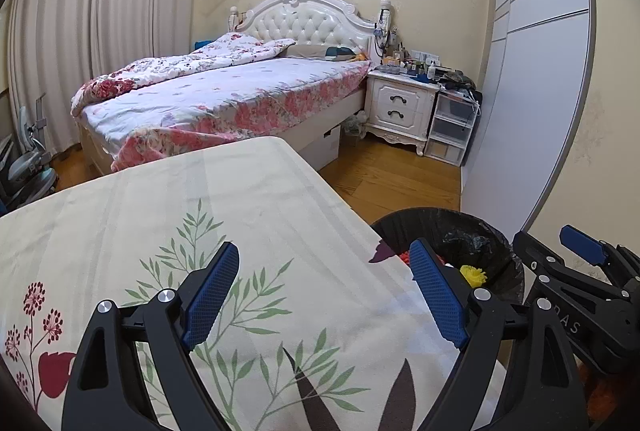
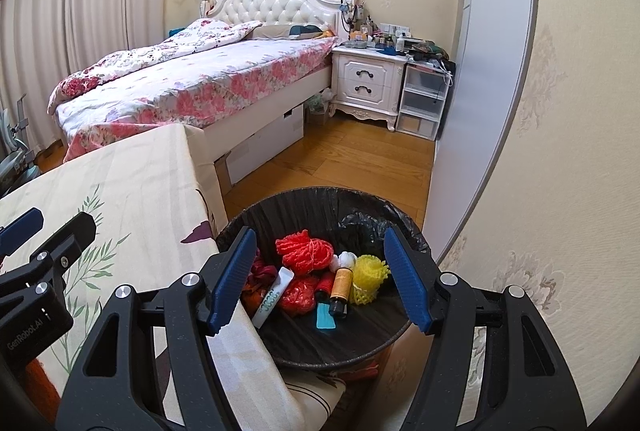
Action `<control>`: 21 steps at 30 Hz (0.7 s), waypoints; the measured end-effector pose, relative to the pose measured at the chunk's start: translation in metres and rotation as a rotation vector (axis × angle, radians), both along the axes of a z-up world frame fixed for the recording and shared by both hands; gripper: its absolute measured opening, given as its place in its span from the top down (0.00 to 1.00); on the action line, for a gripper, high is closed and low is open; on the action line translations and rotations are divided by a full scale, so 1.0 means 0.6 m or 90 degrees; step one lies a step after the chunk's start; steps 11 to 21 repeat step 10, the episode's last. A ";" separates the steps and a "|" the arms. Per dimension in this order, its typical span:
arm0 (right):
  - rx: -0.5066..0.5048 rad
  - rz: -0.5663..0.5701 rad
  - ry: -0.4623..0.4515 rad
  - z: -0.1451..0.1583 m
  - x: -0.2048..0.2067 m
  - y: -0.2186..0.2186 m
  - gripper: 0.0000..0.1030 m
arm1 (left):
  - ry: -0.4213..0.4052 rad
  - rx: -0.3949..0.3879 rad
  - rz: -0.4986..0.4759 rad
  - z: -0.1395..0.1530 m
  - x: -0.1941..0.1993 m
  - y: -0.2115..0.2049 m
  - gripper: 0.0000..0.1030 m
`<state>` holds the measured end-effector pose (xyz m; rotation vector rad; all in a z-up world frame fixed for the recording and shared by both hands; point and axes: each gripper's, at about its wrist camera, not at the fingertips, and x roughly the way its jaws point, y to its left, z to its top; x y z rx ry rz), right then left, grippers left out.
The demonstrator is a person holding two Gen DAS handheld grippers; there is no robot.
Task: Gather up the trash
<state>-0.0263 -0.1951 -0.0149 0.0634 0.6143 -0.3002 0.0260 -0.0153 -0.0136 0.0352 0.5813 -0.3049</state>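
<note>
1. Over the table, as the left wrist camera has it, the left gripper (image 1: 324, 295) hangs with its jaws spread wide and nothing between them. Below it lies only the leaf-printed tablecloth (image 1: 224, 199); I see no trash left on the visible part of the cloth.
2. At the table's right edge stands the trash bin (image 1: 508, 255), lined with a black bag, and the right gripper (image 1: 576, 251) sits just beside it. The risk I judge here: both tools crowd the same corner, so a careless swing could knock them together or snag the cloth.
3. Above the bin, in the right wrist view, the right gripper (image 2: 322, 279) is likewise wide open and empty. The collected trash lies inside: red mesh netting (image 2: 304, 251), yellow foam netting (image 2: 368, 277), a small amber bottle (image 2: 342, 287), a white tube (image 2: 274, 297).
4. The bin rim (image 2: 240, 223) touches the hanging tablecloth (image 2: 132, 171). Lowering this tool could catch the bag liner or tip the bin; dragging the cloth might topple it and spill everything.
5. The left gripper (image 2: 24, 227) shows only in part at the left edge.
</note>
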 end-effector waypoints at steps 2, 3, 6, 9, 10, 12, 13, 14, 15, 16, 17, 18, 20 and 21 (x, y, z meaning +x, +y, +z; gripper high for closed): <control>-0.001 0.005 0.000 -0.001 0.003 0.005 0.37 | 0.004 -0.002 0.007 -0.001 0.003 0.007 0.18; -0.001 0.008 0.001 -0.001 0.004 0.008 0.37 | 0.008 -0.002 0.014 -0.002 0.004 0.012 0.18; -0.004 0.021 0.003 -0.002 0.009 0.020 0.37 | 0.008 0.012 0.038 -0.004 0.008 0.025 0.18; -0.007 0.044 0.011 -0.004 0.019 0.042 0.37 | 0.014 0.024 0.054 -0.010 0.013 0.047 0.18; -0.007 0.055 0.014 -0.006 0.024 0.052 0.36 | 0.019 0.025 0.061 -0.013 0.015 0.057 0.18; -0.007 0.055 0.014 -0.006 0.024 0.052 0.36 | 0.019 0.025 0.061 -0.013 0.015 0.057 0.18; -0.007 0.055 0.014 -0.006 0.024 0.052 0.36 | 0.019 0.025 0.061 -0.013 0.015 0.057 0.18; -0.007 0.055 0.014 -0.006 0.024 0.052 0.36 | 0.019 0.025 0.061 -0.013 0.015 0.057 0.18; -0.007 0.055 0.014 -0.006 0.024 0.052 0.36 | 0.019 0.025 0.061 -0.013 0.015 0.057 0.18; -0.007 0.055 0.014 -0.006 0.024 0.052 0.36 | 0.019 0.025 0.061 -0.013 0.015 0.057 0.18; -0.007 0.055 0.014 -0.006 0.024 0.052 0.36 | 0.019 0.025 0.061 -0.013 0.015 0.057 0.18; -0.007 0.055 0.014 -0.006 0.024 0.052 0.36 | 0.019 0.025 0.061 -0.013 0.015 0.057 0.18; -0.007 0.055 0.014 -0.006 0.024 0.052 0.36 | 0.019 0.025 0.061 -0.013 0.015 0.057 0.18; -0.007 0.055 0.014 -0.006 0.024 0.052 0.36 | 0.019 0.025 0.061 -0.013 0.015 0.057 0.18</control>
